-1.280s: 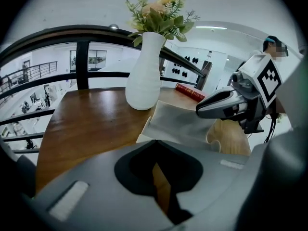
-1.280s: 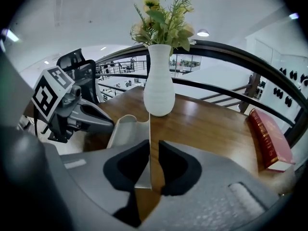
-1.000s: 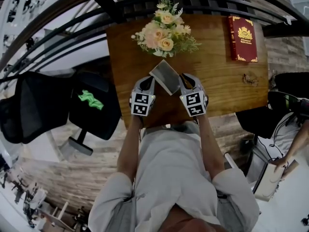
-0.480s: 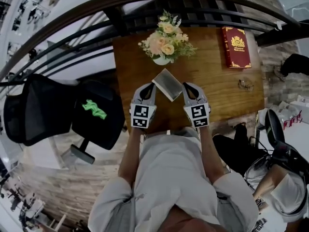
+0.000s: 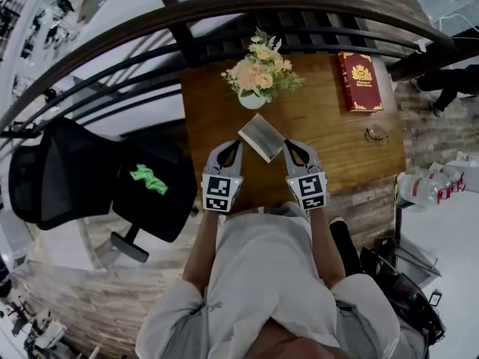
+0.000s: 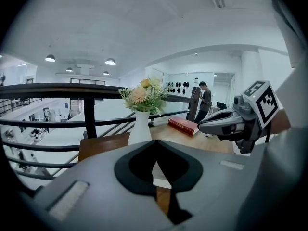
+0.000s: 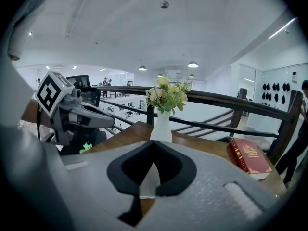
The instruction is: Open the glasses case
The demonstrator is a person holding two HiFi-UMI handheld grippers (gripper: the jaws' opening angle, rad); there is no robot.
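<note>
Glasses case (image 5: 262, 136) pinched from both sides, not yet opened.
Head view: left gripper (image 5: 236, 146) and right gripper (image 5: 287, 148) hold opposite edges of the flat case above the worktop (image 5: 329, 140), near the vase (image 5: 253, 99). Left gripper view: jaws clamped on a pale edge. Right gripper view: same. Next, likely: draw the edges apart, keeping both grips firm.

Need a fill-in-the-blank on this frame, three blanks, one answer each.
1. The left gripper and right gripper together hold the ___.
2. The flowers stand in a ___ vase.
3. The book on the table has a ___ cover.
Missing: glasses case; white; red.
</note>
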